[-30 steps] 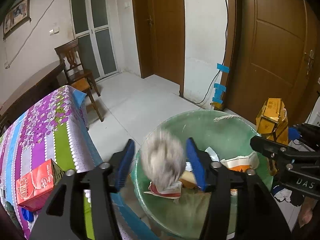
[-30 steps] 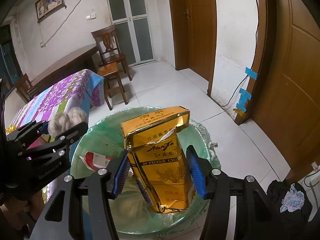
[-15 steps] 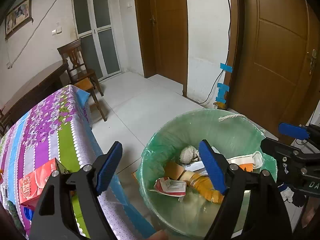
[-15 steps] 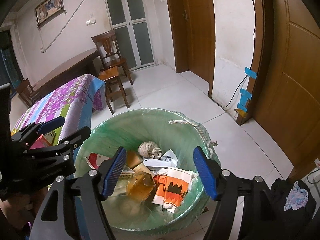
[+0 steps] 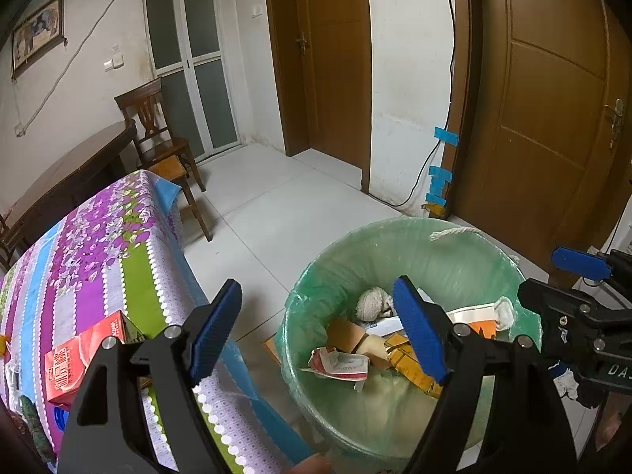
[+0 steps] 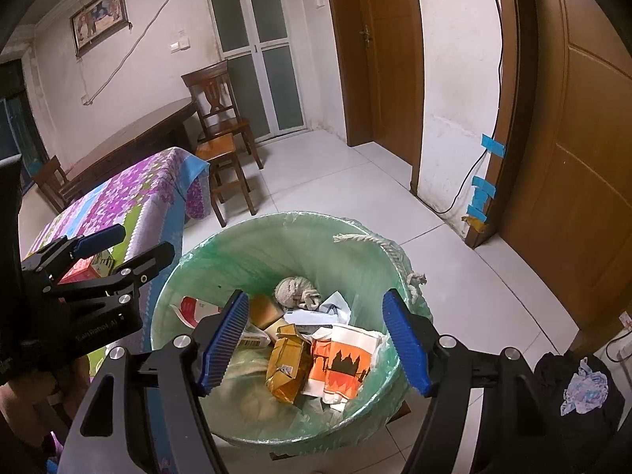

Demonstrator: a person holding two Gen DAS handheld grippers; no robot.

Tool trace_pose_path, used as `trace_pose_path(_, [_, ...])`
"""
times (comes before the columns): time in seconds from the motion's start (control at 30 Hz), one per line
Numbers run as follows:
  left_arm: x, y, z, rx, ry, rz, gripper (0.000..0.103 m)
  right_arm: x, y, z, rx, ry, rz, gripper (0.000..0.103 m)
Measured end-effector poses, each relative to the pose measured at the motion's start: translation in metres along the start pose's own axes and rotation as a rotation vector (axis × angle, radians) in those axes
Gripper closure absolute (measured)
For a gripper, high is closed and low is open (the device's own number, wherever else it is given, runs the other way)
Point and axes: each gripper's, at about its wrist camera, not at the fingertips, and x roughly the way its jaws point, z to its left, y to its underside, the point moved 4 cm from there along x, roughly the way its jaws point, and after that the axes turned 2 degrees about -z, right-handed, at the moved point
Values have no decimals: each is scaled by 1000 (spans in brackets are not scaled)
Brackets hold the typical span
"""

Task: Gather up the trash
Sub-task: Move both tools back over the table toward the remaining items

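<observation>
A bin lined with a green bag [image 5: 454, 249] [image 6: 276, 237] stands on the floor and holds trash: a crumpled grey-white paper ball [image 5: 371, 303] [image 6: 292, 291], a yellow cigarette carton [image 6: 286, 363] [image 5: 410, 363], an orange-and-white paper cup [image 6: 341, 359] and a red-and-white wrapper [image 5: 339, 363]. My left gripper [image 5: 318, 331] is open and empty above the bin's left rim. My right gripper [image 6: 316, 343] is open and empty above the bin. A red carton [image 5: 79, 359] lies on the table.
A table with a purple, green and blue flowered cloth [image 5: 98, 245] [image 6: 130, 193] stands left of the bin. A wooden chair [image 5: 162, 142] [image 6: 221, 118] and a dark table stand behind it. Brown doors [image 5: 553, 118] are at the right. A dark bag [image 6: 572, 391] lies at the lower right.
Both grippers opened. The paper ball dropped from the left gripper and the yellow carton from the right gripper into the bin. Both grippers have drawn back slightly since.
</observation>
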Motion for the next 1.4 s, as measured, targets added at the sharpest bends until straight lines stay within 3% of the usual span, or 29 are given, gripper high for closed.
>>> trace_pose_path(0.4, [-36, 25, 22, 30, 13, -1, 27, -45, 12, 35, -56, -38, -78, 21])
trace_pose_path(0.87, [-110, 71, 98, 60, 21, -4, 27, -84, 60, 143, -144, -238, -91, 15])
trace_pose_path(1.07, [-154, 80, 180, -6, -3, -18, 27, -82, 80, 182, -187, -299, -45, 15])
trace_pose_path(1.2, [-178, 85, 260, -78, -106, -29, 27, -79, 87, 201, -214, -324, -20, 15])
trace_pose_path(1.3, [-190, 93, 330, -186, -187, -20, 27, -76, 89, 216, -229, -342, -9, 15])
trace_pose_path(1.4, [-190, 103, 383, -252, -229, 9, 27, -70, 89, 234, -250, -363, 5, 15])
